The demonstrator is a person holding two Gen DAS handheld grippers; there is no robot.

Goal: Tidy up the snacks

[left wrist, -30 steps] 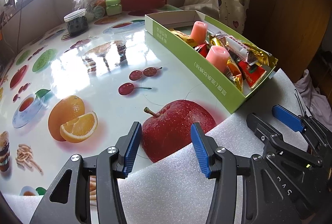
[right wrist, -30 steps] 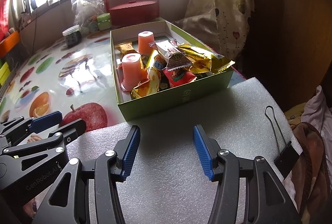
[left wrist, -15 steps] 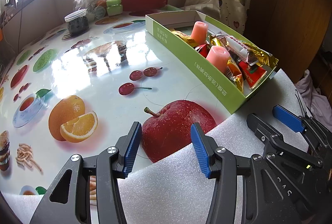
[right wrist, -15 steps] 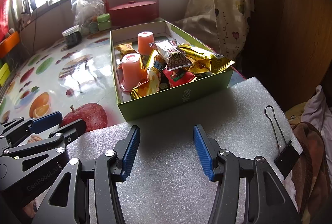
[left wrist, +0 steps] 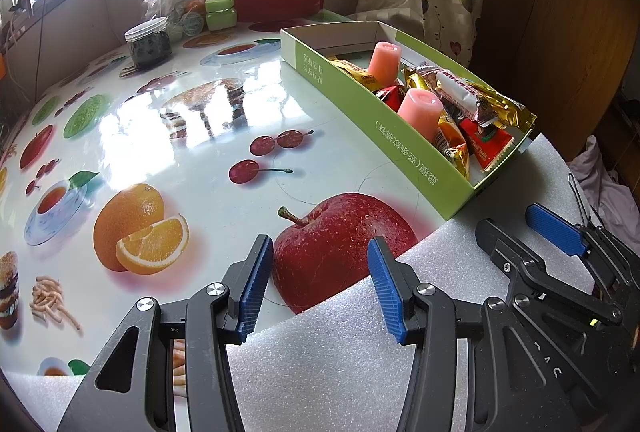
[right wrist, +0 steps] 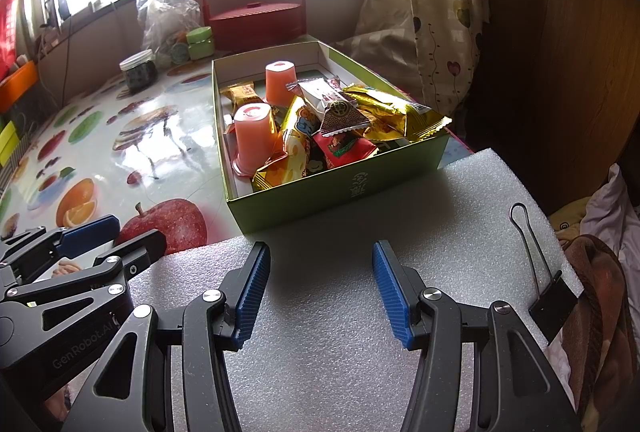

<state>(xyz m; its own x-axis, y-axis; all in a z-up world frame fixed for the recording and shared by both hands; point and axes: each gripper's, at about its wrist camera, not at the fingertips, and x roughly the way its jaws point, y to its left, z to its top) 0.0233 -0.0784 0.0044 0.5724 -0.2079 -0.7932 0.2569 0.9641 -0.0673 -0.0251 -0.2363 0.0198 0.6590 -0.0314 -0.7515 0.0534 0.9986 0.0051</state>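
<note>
Snacks [right wrist: 320, 135] are lying piled in a green box [right wrist: 340, 187] sitting on the fruit-print desk [left wrist: 192, 135], touching a foam sheet [right wrist: 340, 312]. Curtain [right wrist: 432, 11] is hanging behind. Left gripper [left wrist: 320, 288] and right gripper [right wrist: 320, 288] are hovering over the foam, fingers [right wrist: 252, 292] spread, gripping nothing.

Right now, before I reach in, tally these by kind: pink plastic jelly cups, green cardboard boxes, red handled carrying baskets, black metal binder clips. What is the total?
Pink plastic jelly cups: 2, both in the box
Green cardboard box: 1
Red handled carrying basket: 1
Black metal binder clip: 1, on the white foam sheet
Total: 5
</note>
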